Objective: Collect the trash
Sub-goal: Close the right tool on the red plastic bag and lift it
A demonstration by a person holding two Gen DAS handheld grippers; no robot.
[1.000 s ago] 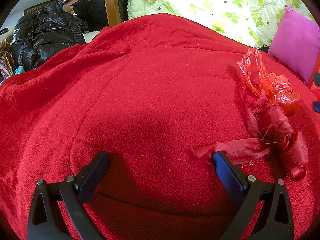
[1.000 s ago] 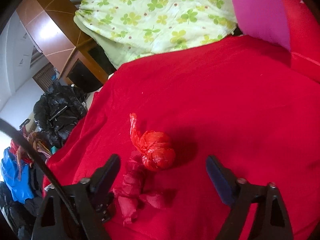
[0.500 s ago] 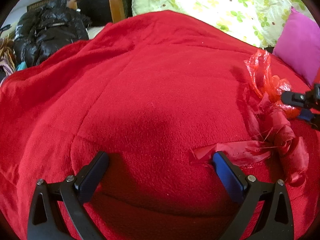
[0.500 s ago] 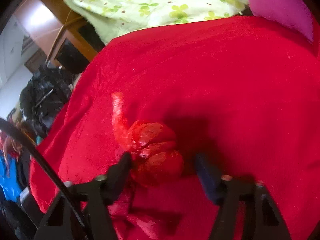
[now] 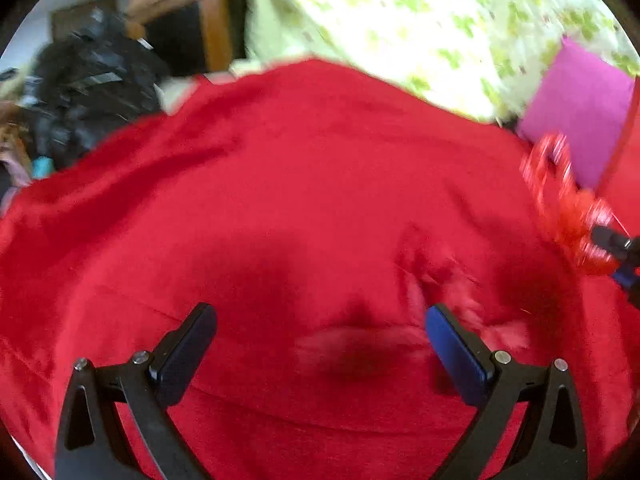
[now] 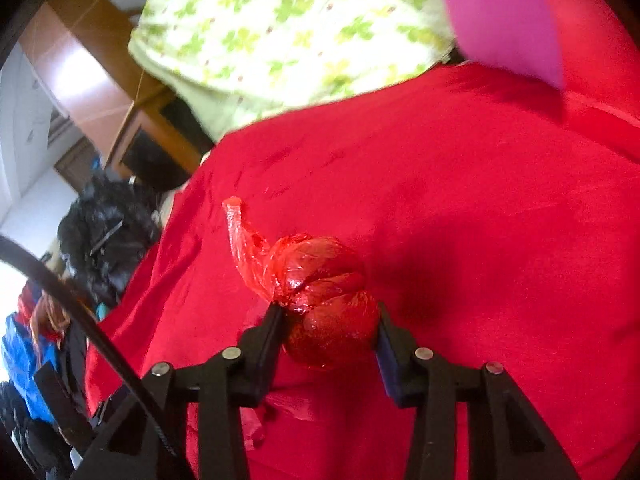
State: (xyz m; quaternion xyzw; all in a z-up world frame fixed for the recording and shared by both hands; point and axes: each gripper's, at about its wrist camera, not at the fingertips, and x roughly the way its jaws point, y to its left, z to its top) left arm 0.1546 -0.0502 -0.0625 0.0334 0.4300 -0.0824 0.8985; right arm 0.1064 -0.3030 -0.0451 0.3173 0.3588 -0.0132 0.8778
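Note:
A knotted red plastic bag (image 6: 326,300) is clamped between the fingers of my right gripper (image 6: 330,332), lifted a little off the red blanket (image 6: 480,220). It also shows at the right edge of the left wrist view (image 5: 576,220), held by the right gripper's tip. My left gripper (image 5: 320,340) is open and empty, low over the blanket (image 5: 280,200). A twisted red wrapper strip (image 5: 460,304) lies on the blanket by its right finger (image 5: 454,352), blurred. Scraps of it show under the right gripper (image 6: 288,408).
A green clover-print quilt (image 5: 400,20) and a pink cushion (image 5: 580,108) lie at the far side of the bed. A black jacket (image 5: 92,92) is heaped at the left by a wooden cabinet (image 5: 212,32). A black cable (image 6: 80,312) crosses the right wrist view.
My right gripper closed on the red bag and lifted it up. My left gripper shifted toward the wrapper strip, which now lies between and beside its fingers; the view is blurred by motion.

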